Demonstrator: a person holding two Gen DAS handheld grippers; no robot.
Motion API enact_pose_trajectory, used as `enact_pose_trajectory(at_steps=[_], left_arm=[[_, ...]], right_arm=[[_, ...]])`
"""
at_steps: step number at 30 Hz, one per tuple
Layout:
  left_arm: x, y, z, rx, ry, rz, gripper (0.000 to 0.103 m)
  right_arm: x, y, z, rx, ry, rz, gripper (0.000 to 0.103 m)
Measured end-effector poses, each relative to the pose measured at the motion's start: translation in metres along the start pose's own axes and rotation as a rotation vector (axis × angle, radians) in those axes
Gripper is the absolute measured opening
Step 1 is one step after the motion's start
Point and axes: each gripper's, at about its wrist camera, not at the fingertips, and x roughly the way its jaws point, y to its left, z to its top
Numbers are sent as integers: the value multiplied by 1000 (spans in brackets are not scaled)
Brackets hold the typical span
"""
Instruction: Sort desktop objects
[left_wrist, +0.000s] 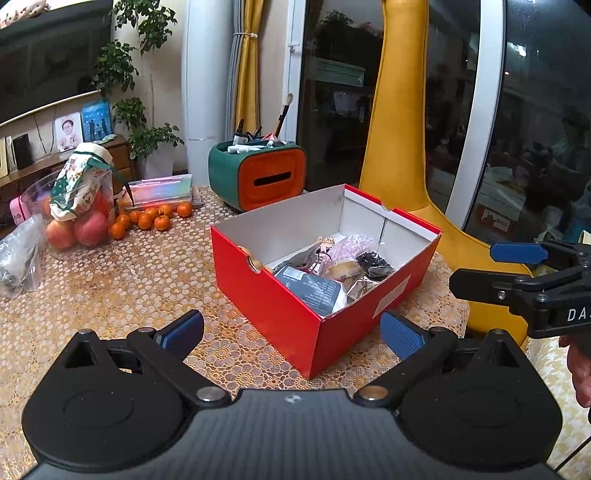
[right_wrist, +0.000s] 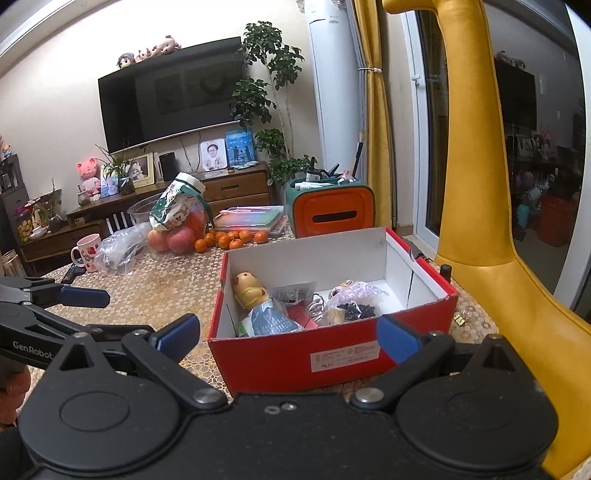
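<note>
A red cardboard shoebox with a white interior (left_wrist: 280, 306) stands open on the table (left_wrist: 122, 280), which is covered with a gold lace-patterned cloth. The left gripper (left_wrist: 291, 334) hovers just in front of the box's near corner, its blue-padded fingers (left_wrist: 400, 334) spread wide with nothing between them. The right gripper (right_wrist: 290, 338) hangs over the box's labelled near wall, its fingers likewise spread wide and empty; in the left wrist view it shows at the right edge, level with the box.

Inside the box lie a yellow-headed doll figure (right_wrist: 249, 290) in the near-left corner, a grey-blue printed pouch (right_wrist: 271, 321) just beside it, and a clear bag of small dark pieces (right_wrist: 356, 308) towards the right.

Farther back on the table sit small oranges (left_wrist: 155, 218), red apples (left_wrist: 83, 230) in a clear container, and a green and orange tissue holder (left_wrist: 258, 177) filled with cosmetics.
</note>
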Motion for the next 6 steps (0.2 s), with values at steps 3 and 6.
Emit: enact_pose_trajectory(at_steps=[3,6], left_arm=[[-6,3,0,-2,-13,-10,102],[-13,10,-1,-13,-22,-14,102]], right_arm=[[0,2,-1,15,5,-2,102],[0,7,-3,23,7,-5,102]])
